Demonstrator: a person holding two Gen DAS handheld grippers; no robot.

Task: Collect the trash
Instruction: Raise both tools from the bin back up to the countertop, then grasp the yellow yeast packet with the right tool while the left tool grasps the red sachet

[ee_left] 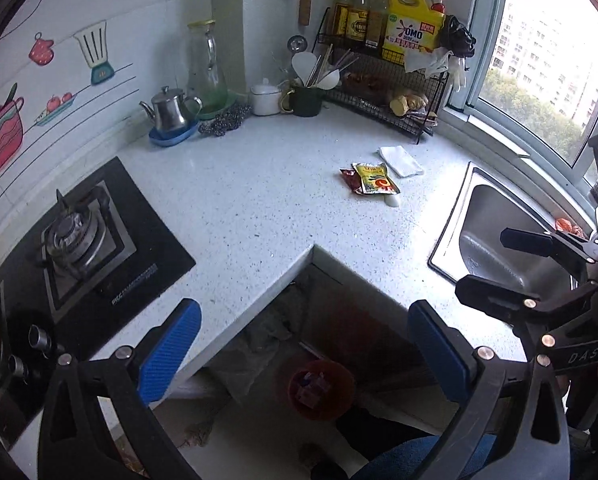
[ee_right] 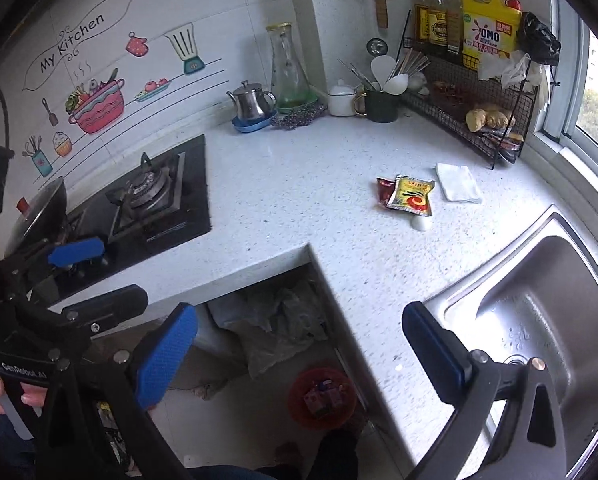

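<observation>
A yellow sauce packet (ee_right: 413, 196) lies flat on the speckled white countertop (ee_right: 299, 200), overlapping a dark red packet (ee_right: 383, 189) that touches its left side. A small white piece (ee_right: 419, 223) pokes out from under the yellow packet's near edge, and a folded white cloth (ee_right: 458, 182) lies just beside the packets toward the window. All of this sits in the back part of the counter, near the foot of a black wire rack (ee_right: 459, 92).

The counter around the packets is bare on the stove side and toward the inner corner edge (ee_right: 310, 249), where the L-shaped top drops away to the floor. A steel sink (ee_right: 539, 300) cuts into the counter to the right, and a black gas stove (ee_right: 155, 196) to the left.

On the floor below the corner stands a red trash bin (ee_right: 323, 398) with a pinkish carton and other scraps inside; crumpled plastic bags (ee_right: 275, 320) lie beside it under the counter.

The rack's upper shelf holds oil bottles and a yellow OMO jug (ee_right: 489, 28); its lower tier holds ginger (ee_right: 489, 118). A dark mug (ee_right: 381, 106) holds spatulas and chopsticks.

The left gripper (ee_left: 305, 348) and the right gripper (ee_right: 299, 356) both hang over the corner opening, well apart from the packets, each with its blue pads spread wide and nothing between them.
</observation>
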